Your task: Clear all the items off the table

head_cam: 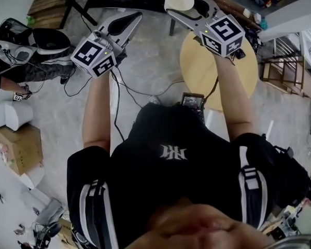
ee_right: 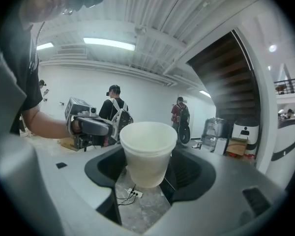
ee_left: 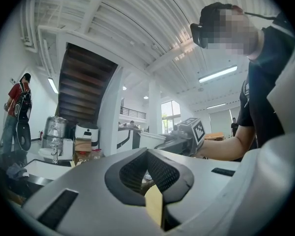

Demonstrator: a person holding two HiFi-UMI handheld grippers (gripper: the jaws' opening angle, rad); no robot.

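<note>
One white cup (ee_right: 146,151) upright between right gripper (ee_right: 145,177) jaws, clamped.

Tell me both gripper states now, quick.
Left hand-held gripper: closed, jaws together.
Right hand-held gripper: closed on a white cup.

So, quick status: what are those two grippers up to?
Right gripper shut on white cup, held in the air. Left gripper shut, empty. Round wooden table below; nothing in the way.
</note>
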